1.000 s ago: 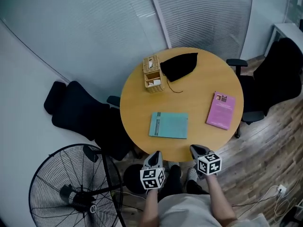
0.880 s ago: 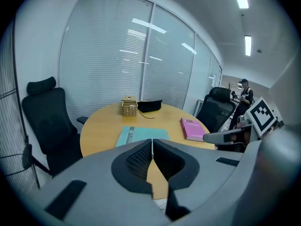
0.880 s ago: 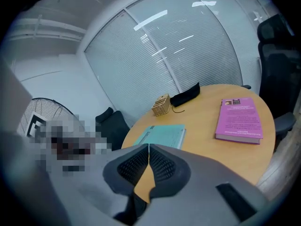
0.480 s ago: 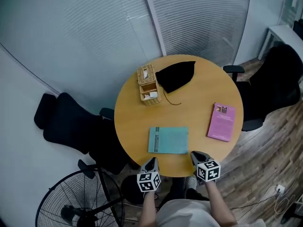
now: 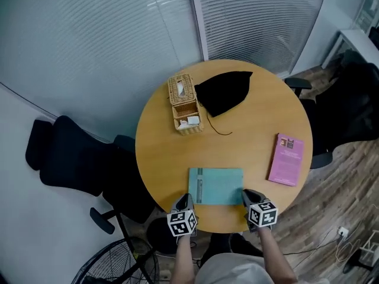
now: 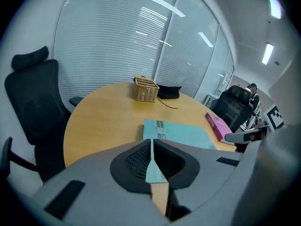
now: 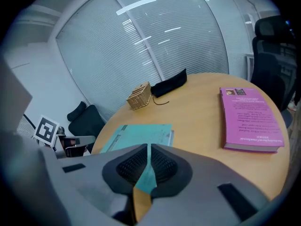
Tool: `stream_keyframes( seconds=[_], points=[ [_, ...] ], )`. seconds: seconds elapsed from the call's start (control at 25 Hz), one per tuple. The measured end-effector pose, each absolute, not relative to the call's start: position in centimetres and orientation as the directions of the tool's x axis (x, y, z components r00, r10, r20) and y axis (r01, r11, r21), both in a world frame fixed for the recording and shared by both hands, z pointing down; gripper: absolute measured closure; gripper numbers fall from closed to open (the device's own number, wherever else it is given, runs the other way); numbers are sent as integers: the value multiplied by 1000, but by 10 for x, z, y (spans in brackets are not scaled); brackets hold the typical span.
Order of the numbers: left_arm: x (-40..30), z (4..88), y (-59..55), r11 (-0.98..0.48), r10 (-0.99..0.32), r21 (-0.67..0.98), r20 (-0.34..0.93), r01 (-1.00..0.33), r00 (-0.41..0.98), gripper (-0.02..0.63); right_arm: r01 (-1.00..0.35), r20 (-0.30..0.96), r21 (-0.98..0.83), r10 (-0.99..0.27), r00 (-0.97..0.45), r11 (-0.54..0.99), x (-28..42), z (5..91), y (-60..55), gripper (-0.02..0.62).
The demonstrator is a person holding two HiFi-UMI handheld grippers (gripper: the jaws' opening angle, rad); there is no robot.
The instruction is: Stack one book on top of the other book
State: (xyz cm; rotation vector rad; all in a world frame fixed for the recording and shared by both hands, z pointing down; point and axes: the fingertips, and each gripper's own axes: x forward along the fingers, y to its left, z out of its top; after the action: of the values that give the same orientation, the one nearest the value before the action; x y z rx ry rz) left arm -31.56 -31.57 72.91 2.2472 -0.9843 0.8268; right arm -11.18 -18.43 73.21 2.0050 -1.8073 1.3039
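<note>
1. Work surface: a round wooden table [image 5: 166, 158]. Both books lie flat on it, apart and unstacked.

2. Teal book [image 5: 216, 186]: at the near edge of the table, roughly centred, long side parallel to that edge.

3. Pink book [image 5: 287, 159]: at the right edge of the table, cover up, well apart from the teal book to its right and slightly farther away.

4. Left gripper [image 5: 185, 197]: at the near left corner of the teal book, pointing forward and down. Jaws closed together, leaving only a thin slit. Nothing is held; the teal book shows through the slit beyond the tips.

5. Right gripper [image 5: 247, 193]: at the near right corner of the teal book, pointing forward and down. Jaws closed together and empty; the teal book's corner shows past the tips.

6. Contact: no view shows whether either gripper touches the teal book.

7. Other items: a wicker basket [image 5: 185, 103] stands on the far left part of the table. A black pouch [image 5: 225, 92] lies just to its right, with a thin cord trailing toward the table centre. Black office chairs stand left [image 5: 65, 158] and right [image 5: 349, 99] of the table. Glass walls with blinds [image 5: 249, 16] run behind it.
</note>
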Motion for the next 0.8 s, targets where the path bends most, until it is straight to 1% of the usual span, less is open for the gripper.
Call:
stream_keyframes(
  seconds=[0.08,0.2,0.24,0.32,0.48,0.56,0.64,0.72,0.8],
  points=[
    [-315,736,-325,-588,-428,234,722,-775,543,572,-859,677,-425,-731,-91,-287,-110,739,-189,566],
    [-311,745,-334,-599,-409,236,731,-765,546,568,-854,692,-420,-717,-81,-309,-108,746,-195,544],
    [-309,747,-336,-604,-401,238,733,-760,549,561,-851,697,-419,-713,-77,-317,-108,748,-196,530],
    [-306,752,-338,-614,-382,245,739,-750,555,536,-844,707,-419,-704,-71,-335,-106,753,-196,524],
    [-301,763,-342,-628,-342,264,752,-732,564,478,-830,729,-418,-682,-63,-369,-107,763,-198,441],
    [-297,770,-341,-634,-302,292,759,-716,577,424,-814,734,-431,-675,-66,-389,-108,768,-199,393],
    [-293,775,-338,-635,-265,320,764,-703,588,388,-793,733,-456,-675,-78,-403,-111,772,-202,317],
    [-289,780,-336,-633,-242,341,766,-695,596,362,-776,732,-477,-675,-90,-414,-113,776,-204,300],
    [-287,783,-335,-631,-228,354,766,-691,601,351,-770,736,-481,-670,-95,-419,-116,780,-204,298]
  ],
)
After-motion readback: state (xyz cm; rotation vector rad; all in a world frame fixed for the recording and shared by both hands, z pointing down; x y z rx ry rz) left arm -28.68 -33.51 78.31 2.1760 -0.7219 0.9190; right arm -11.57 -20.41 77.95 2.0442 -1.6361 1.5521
